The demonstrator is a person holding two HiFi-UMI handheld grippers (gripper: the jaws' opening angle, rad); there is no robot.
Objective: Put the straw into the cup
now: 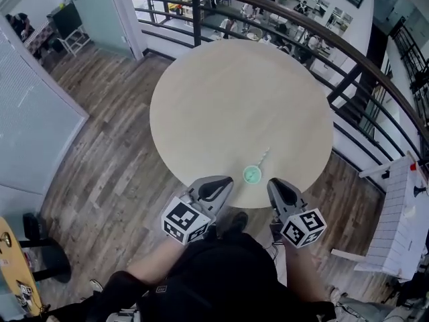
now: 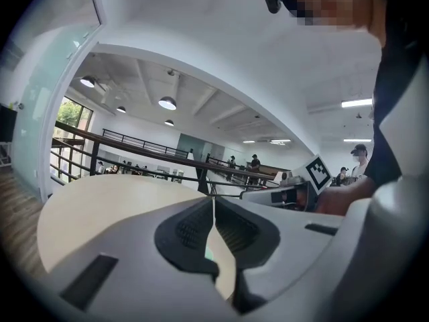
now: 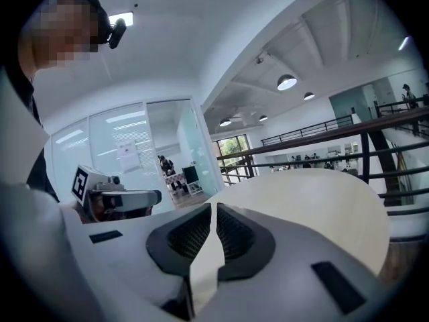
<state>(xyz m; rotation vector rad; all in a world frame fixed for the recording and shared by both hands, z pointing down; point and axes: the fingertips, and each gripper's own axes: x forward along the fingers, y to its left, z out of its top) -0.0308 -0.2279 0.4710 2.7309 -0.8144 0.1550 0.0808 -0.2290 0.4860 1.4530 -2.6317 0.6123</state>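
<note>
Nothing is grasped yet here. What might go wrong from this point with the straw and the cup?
1. The cup stands by the near edge of the table, between the left gripper and right gripper; a nudge might tip it or push it off.
2. The straw lies flat just beyond the cup, and both grippers' jaws are together; a thin flat straw may slip or roll, and reaching over could hit the cup.

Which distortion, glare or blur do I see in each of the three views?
Head view: fisheye curves the floor planks; the table is evenly lit, without glare. Left gripper view: dark round vignette, bright ceiling lamps, the left gripper sharp, jaws shut. Right gripper view: same vignette, the right gripper also sharp.
</note>
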